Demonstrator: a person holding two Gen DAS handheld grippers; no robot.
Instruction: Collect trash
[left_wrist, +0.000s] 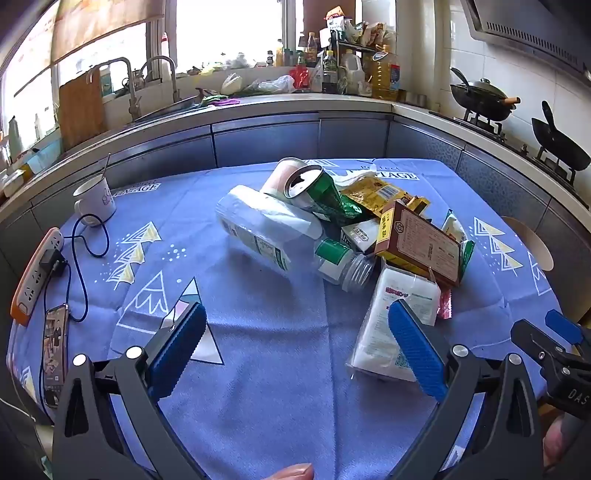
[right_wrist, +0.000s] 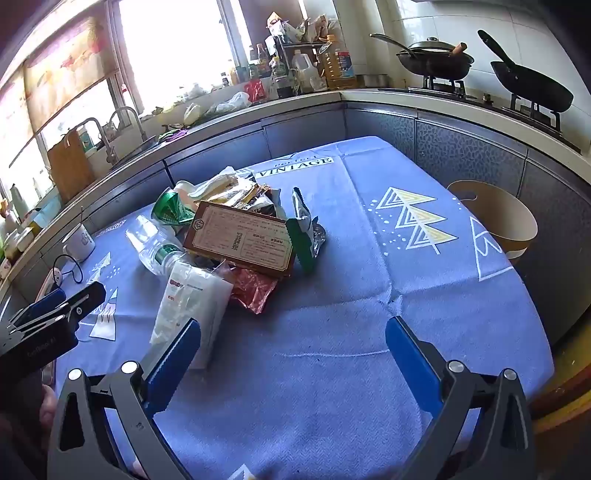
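- Left gripper (left_wrist: 297, 334): ribbed blue pads, spread wide, empty.
- Right gripper (right_wrist: 293, 345): likewise spread, empty.
- Can (left_wrist: 314, 192): green, dented (mouth showing).
- Box (right_wrist: 242, 238): flat brown card.

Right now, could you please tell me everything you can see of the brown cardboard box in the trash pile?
The brown cardboard box is flat and rectangular, its tan printed panel with dark text and a decorative border facing up. It looks closed and lies tilted on top of the pile, resting over a clear plastic bottle and a red wrapper, with a green wrapper against its right end.

Two plastic bottles (left_wrist: 266, 229), one green can (left_wrist: 314, 188), one brown box (left_wrist: 421, 243), one mug (left_wrist: 96, 201).
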